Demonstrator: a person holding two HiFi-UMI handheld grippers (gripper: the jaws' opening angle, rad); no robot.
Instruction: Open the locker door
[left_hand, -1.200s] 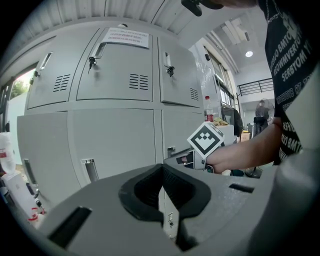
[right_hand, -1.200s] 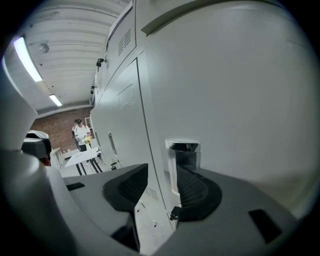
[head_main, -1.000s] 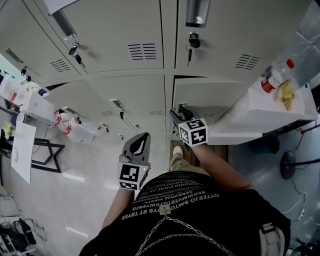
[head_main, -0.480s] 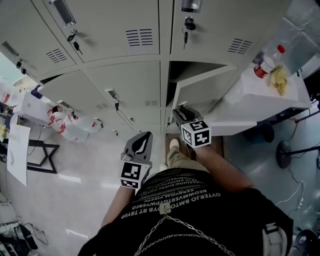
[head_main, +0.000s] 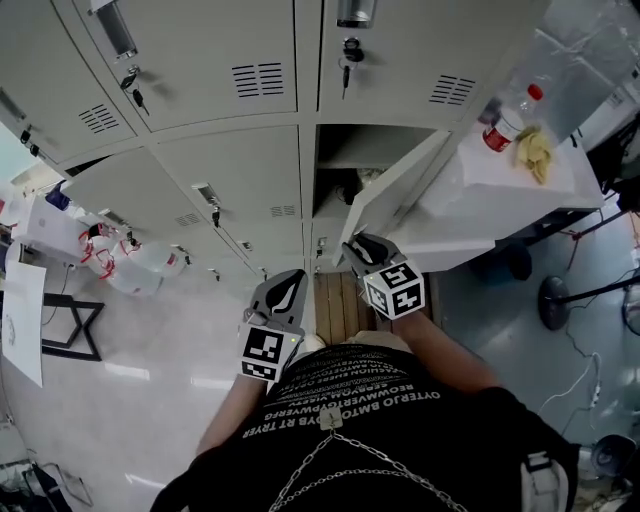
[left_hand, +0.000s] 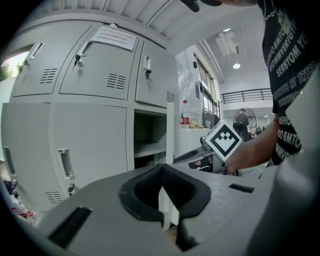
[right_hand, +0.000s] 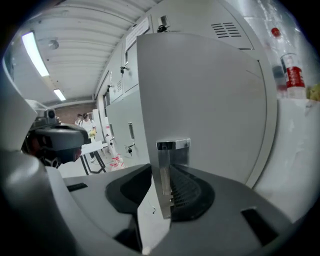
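Note:
The grey locker door (head_main: 395, 195) in the lower row stands swung out, and its dark compartment (head_main: 340, 165) with a shelf shows behind it. My right gripper (head_main: 352, 245) is at the door's free edge. In the right gripper view the chrome handle (right_hand: 171, 146) and the door edge sit between the jaws of the right gripper (right_hand: 167, 186). They have just been closing and the ribbed pad presses on the door. My left gripper (head_main: 283, 290) hangs lower left, away from the lockers. Its jaws meet at the tip around nothing, as the left gripper (left_hand: 163, 172) shows in its own view.
Shut lockers fill the wall, with keys hanging in the upper locks (head_main: 347, 55). A white counter (head_main: 470, 215) to the right of the door carries a red-labelled bottle (head_main: 505, 125) and a yellow cloth (head_main: 535, 150). Bags (head_main: 120, 265) and a small table stand far left. A stand base (head_main: 560, 300) sits right.
The door has swung out further with my right gripper on its edge, and the compartment now shows. The left gripper has shifted slightly and still holds nothing.

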